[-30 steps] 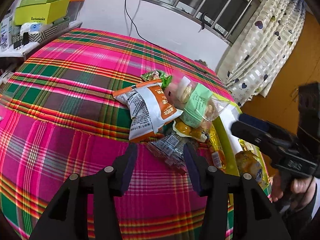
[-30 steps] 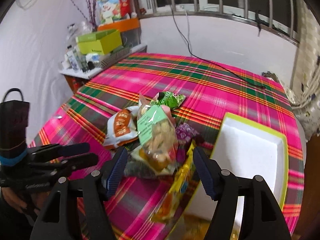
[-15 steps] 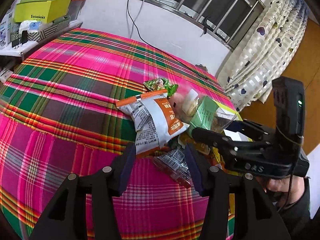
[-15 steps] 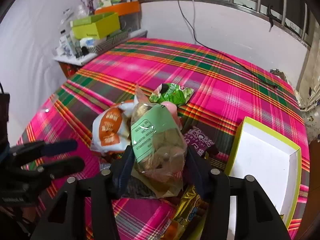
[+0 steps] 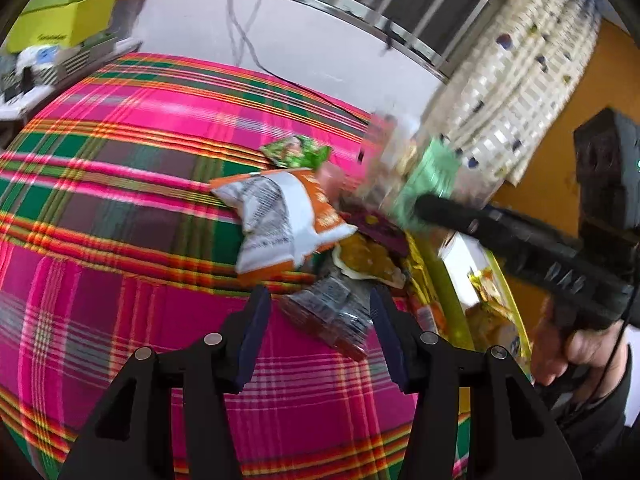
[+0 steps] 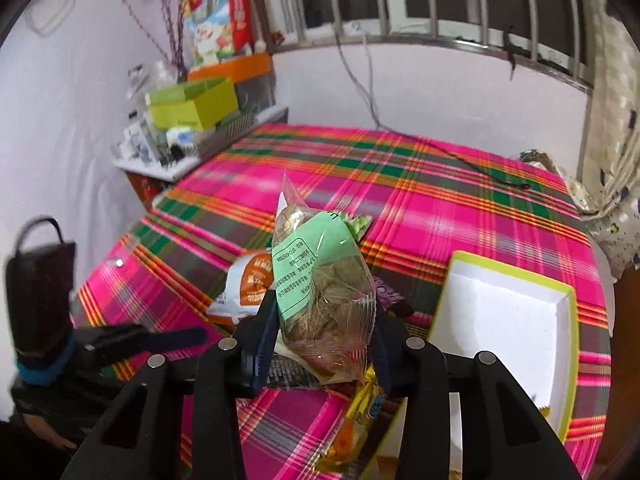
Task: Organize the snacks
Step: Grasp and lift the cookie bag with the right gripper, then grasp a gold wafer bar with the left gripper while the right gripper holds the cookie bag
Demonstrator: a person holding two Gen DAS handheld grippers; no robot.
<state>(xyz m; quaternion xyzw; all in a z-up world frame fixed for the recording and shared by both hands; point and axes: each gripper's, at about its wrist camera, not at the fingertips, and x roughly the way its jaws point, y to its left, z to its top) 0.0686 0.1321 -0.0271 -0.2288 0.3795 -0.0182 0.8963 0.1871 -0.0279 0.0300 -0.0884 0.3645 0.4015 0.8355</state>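
Pads of right tool (image 6: 324,332) have just been closing and now clamp the clear green-label snack bag (image 6: 320,292), lifted off the snack pile (image 5: 320,240), probably bound for the white tray (image 6: 504,320). Left tool (image 5: 320,332) hangs apart over a dark packet (image 5: 332,312).

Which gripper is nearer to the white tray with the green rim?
Right. The right gripper, closed on the clear green-label bag, sits just left of the tray. The left gripper is farther, past the snack pile.
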